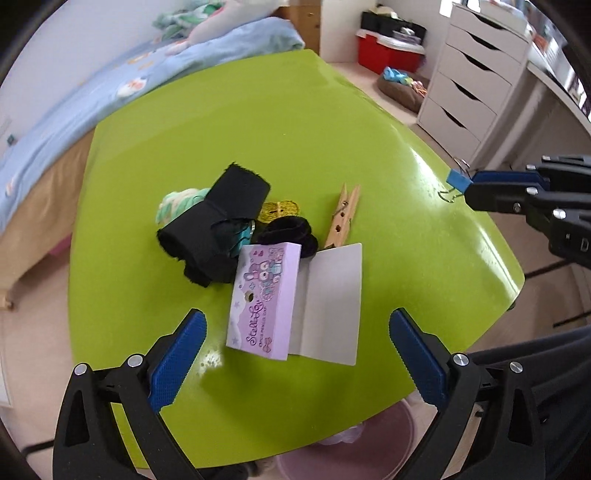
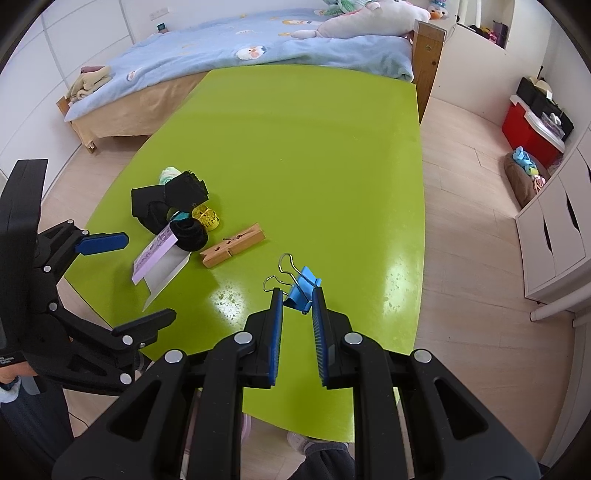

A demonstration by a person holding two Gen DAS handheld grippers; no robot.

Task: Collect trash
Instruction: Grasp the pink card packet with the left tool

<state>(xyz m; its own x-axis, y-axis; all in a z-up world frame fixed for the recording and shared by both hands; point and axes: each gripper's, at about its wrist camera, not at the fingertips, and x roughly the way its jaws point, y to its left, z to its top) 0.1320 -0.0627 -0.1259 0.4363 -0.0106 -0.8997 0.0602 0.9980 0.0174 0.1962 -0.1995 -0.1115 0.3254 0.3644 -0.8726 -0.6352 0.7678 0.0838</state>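
Blue binder clip [image 2: 303,288] betw. R gripper [image 2: 297,295] pads

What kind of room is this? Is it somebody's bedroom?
Most likely a bedroom, maybe a child's. A bed with a blue blanket and a plush toy stands behind the green table, and a white drawer unit is against the wall.

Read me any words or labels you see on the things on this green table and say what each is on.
"Stella Lou": purple script on the lilac box, read with some doubt.
A smaller printed line beneath it on the same box: too small to read.
The yellow roll has dark marks: too blurred to read.
Nothing else shows text.
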